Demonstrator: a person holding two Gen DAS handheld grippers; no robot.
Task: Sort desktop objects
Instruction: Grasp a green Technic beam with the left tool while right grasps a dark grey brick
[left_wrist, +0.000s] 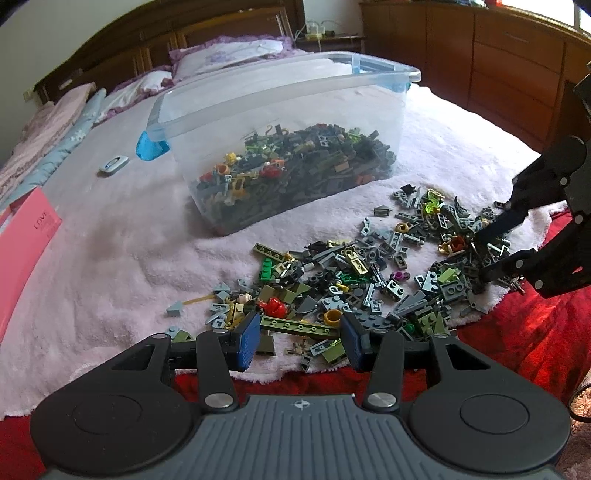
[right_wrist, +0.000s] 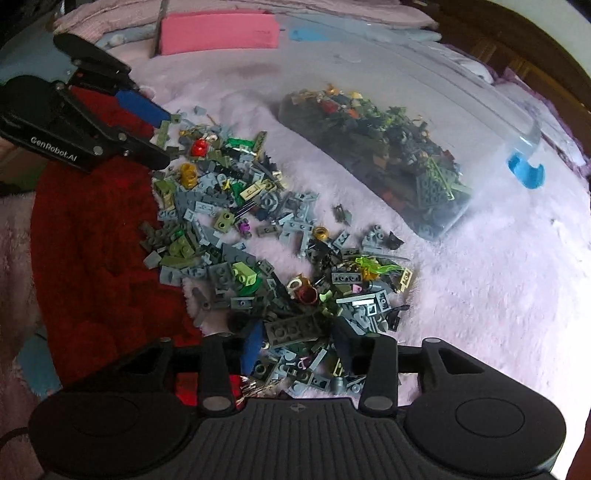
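Closest to me, my left gripper (left_wrist: 301, 341) has its jaws spread apart, the blue pads (left_wrist: 248, 338) resting low at the near edge of the brick pile (left_wrist: 369, 273), with a long olive plate (left_wrist: 299, 326) lying across the gap between them, not gripped. My right gripper (right_wrist: 299, 349) is also wide apart and pushed down into its end of the same pile; a dark grey studded brick (right_wrist: 295, 328) sits in the gap between its fingers, and I cannot tell whether either finger touches it. In the left view I see that right gripper (left_wrist: 480, 254) coming in from the side, its dark fingertips buried among the grey pieces.

The pile spreads loose over the pink fluffy blanket (left_wrist: 122, 266), which lies on a red cover (left_wrist: 517, 339) on the bed. It is mostly grey and olive pieces, with a red minifigure part (left_wrist: 273, 306), a gold ring-shaped piece (left_wrist: 332, 317) and a small magenta bit (left_wrist: 399, 276) mixed in.

Beyond the pile stands the clear plastic bin (left_wrist: 280, 110) with blue handle clips, its bottom already covered with more bricks. Left of it lies a small grey oval object (left_wrist: 113, 164), and further left a pink booklet (left_wrist: 22, 243). At the far end are pillows (left_wrist: 221, 55) against a dark wooden headboard (left_wrist: 155, 33)
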